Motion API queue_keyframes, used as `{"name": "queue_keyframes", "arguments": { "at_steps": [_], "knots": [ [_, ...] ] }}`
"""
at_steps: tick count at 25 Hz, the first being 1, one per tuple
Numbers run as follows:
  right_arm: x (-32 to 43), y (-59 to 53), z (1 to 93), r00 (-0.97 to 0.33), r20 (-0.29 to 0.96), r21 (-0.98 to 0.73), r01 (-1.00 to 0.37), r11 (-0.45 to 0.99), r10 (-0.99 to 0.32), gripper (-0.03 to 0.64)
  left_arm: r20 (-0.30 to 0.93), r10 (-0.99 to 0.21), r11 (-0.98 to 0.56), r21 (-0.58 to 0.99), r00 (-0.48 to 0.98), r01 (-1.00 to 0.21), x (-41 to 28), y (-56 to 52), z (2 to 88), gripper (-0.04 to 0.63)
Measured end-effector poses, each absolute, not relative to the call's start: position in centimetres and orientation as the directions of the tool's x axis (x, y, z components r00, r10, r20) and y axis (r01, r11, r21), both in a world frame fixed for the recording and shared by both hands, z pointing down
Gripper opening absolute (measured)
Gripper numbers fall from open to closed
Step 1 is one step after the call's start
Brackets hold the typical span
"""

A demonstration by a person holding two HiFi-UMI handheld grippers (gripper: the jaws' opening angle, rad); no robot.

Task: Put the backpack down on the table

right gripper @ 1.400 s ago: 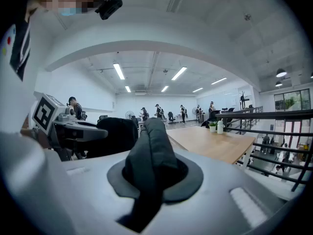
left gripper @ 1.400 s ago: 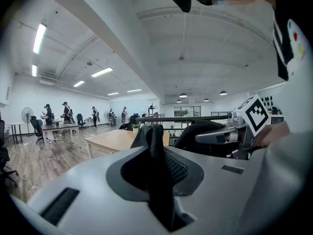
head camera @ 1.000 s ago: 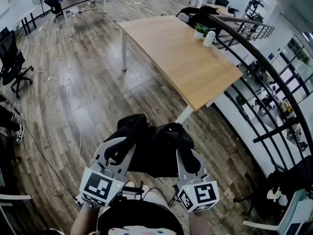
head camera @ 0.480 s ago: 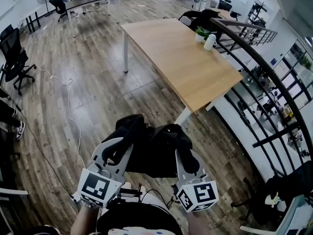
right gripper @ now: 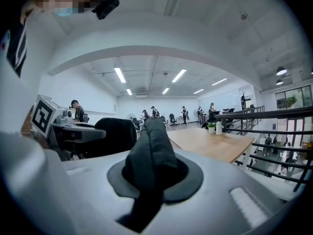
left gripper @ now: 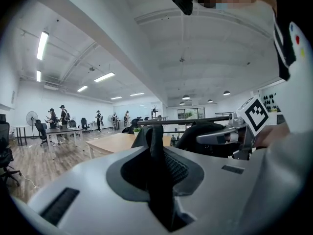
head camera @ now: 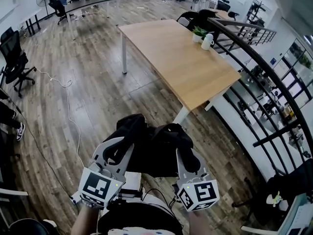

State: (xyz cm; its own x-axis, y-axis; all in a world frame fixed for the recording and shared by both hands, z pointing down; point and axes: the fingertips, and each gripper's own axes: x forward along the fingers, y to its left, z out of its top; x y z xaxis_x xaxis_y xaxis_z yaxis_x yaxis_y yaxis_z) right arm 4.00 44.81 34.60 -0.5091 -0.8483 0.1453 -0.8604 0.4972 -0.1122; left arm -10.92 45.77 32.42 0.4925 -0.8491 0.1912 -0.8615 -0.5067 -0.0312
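Backpack (head camera: 155,148), black and slumped, hangs in the air between the two hand-held grippers, low in the head view and close in front of the person. It is over the wooden floor (head camera: 93,92), short of the near corner of the table (head camera: 181,58) and not touching it. Left gripper (head camera: 119,146) takes the bag's left side. Its own view shows the jaws drawn narrow and clamped on a thin strap (left gripper: 155,153) of black fabric that runs up between them. Right gripper (head camera: 187,156) takes the right side. Its view shows the jaws pinched onto a thicker padded strap (right gripper: 150,160) that bulges out above them. Both grippers point forward, roughly level, side by side with the bag's bulk between and beyond them. Table is light wood on white legs, its top bare but for a potted plant (head camera: 198,31) and a white jug (head camera: 208,40) just beside each other at the far edge. Dark railing (head camera: 266,82) curves past the table's right side. Thin cable (head camera: 68,109) trails across the floor at left, and a black office chair (head camera: 13,62) stands well apart at the left edge. People (left gripper: 61,115) stand far back in the room.
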Motion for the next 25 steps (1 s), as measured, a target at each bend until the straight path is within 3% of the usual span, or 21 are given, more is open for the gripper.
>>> {"name": "queue_keyframes", "arguments": {
  "at_steps": [25],
  "knots": [
    [2.6, 29.4, 35.2, -0.416, 0.172, -0.100, -0.909, 0.405, -0.893, 0.054, 0.184, -0.791, -0.595, -0.004, 0.584, -0.804, -11.9, 28.9, 33.2, 0.060]
  ]
}}
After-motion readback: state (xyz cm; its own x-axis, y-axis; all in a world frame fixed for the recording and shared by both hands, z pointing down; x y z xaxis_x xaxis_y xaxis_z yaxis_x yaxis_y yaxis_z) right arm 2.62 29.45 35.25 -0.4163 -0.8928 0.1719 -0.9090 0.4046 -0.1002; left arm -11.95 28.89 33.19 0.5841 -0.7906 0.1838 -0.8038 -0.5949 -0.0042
